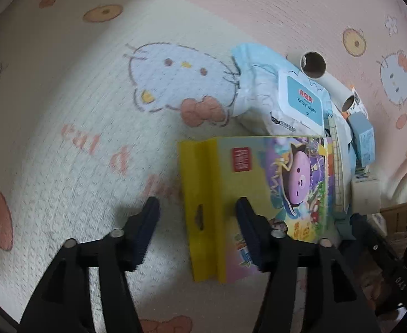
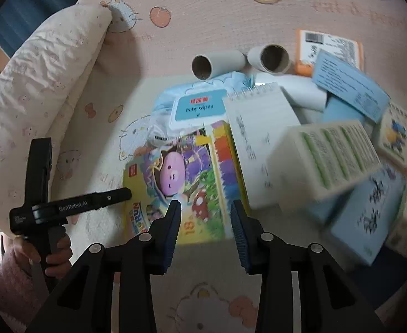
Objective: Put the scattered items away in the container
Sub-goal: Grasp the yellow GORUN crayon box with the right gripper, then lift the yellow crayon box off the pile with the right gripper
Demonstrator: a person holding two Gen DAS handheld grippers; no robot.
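Pink and cream quilted fabric printed with cartoon cats covers the surface (image 1: 64, 138) under everything. In the left wrist view the left gripper (image 1: 198, 208) hangs with its jaws spread wide: one blue pad is over bare fabric and the other is over the cover of a colourful cartoon package (image 1: 259, 188) with a yellow hanging flap, and neither pad presses on it. Beyond the package lies a pack of baby wipes (image 1: 300, 100), then two cardboard tubes (image 1: 328, 80), and small blue boxes (image 1: 366, 136) lie at the right edge. In the right wrist view a white padded bolster (image 2: 37, 83) curves along the left, and below it a hand (image 2: 56, 255) in a pink sleeve grips the left tool's handle. The right gripper (image 2: 205, 211) hovers with its jaws partly apart above the near edge of the same package, pinching nothing. Right of the package sit a spiral notepad (image 2: 259, 127), a white box with green text (image 2: 328, 158), and further light-blue boxes (image 2: 370, 216), blurred. An orange packet (image 2: 328, 47) lies behind them. No container shows in either view.
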